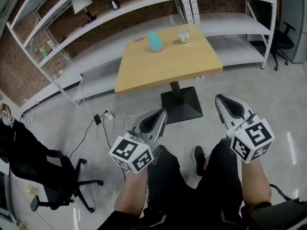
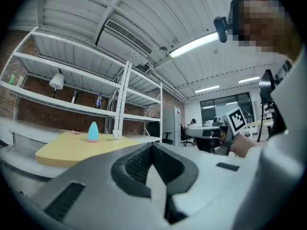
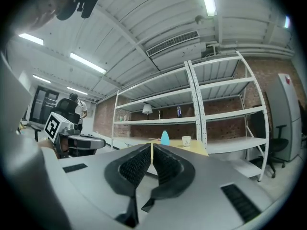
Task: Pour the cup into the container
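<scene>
You hold both grippers level above your knees, well apart from the counter [image 1: 168, 68], which stands at your 12 o'clock on the grey floor. The left gripper [image 1: 159, 115] has its fingers [image 2: 133, 166] pressed together with nothing between them. The right gripper [image 1: 222, 99] has its fingers [image 3: 133, 166] pressed together too, also empty. The cup [image 1: 183, 35] stands upright near the counter's far edge, at about 1 o'clock from you. The teal container [image 1: 155, 41] stands upright near the cup, at the cup's 9 o'clock, apart from it. White shelving [image 1: 225, 13] runs along the brick wall behind the counter. A black office chair [image 1: 45, 174] sits at your 8 o'clock.
</scene>
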### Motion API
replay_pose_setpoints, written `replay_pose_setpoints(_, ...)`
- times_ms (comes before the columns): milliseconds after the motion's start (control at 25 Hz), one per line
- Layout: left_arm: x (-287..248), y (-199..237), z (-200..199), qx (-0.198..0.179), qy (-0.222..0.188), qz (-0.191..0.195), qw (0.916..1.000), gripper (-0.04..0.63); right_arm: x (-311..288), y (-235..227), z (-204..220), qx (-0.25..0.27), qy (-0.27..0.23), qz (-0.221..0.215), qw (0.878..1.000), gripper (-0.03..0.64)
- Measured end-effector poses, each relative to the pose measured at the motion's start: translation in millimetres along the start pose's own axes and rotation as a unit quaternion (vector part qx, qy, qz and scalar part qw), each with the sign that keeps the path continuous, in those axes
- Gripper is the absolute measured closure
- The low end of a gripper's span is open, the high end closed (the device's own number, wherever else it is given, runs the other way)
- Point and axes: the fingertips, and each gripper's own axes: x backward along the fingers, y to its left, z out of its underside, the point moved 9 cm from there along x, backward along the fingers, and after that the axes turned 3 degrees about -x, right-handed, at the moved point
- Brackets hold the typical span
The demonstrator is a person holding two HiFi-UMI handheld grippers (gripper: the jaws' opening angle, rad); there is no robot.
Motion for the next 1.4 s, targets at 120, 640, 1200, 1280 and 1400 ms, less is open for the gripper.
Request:
replay_pose_setpoints(120, -19, 31, -5, 0.002, 0.000, 0.008, 1.0000, 0.595, -33, -12, 2, -0.007, 0.001, 0.008, 1.000, 0.617)
replay_pose_setpoints(640, -109, 186, -13, -0.003, -0.012, 0.022, 0.9997, 0.595, -195, -67, -4, 0.006, 0.011, 0.045, 0.999, 0.568)
replay_pose_setpoints(1200, -213, 305, -12, 0.008, -0.012, 0.030, 0.9994, 0.595, -334, -133, 0, -0.003, 0.027, 0.060, 0.998, 0.434)
replay_pose_setpoints(1280, -223, 320, -10, 0.008, -0.008, 0.037, 0.9993, 0.595, -351, -139, 1, -0.006, 0.034, 0.068, 0.997, 0.410)
replay_pose_setpoints(1400, -236, 343, -10, 0.008, -0.009, 0.035, 0.9993, 0.595, -376, -151, 1, -0.006, 0.042, 0.083, 0.996, 0.384)
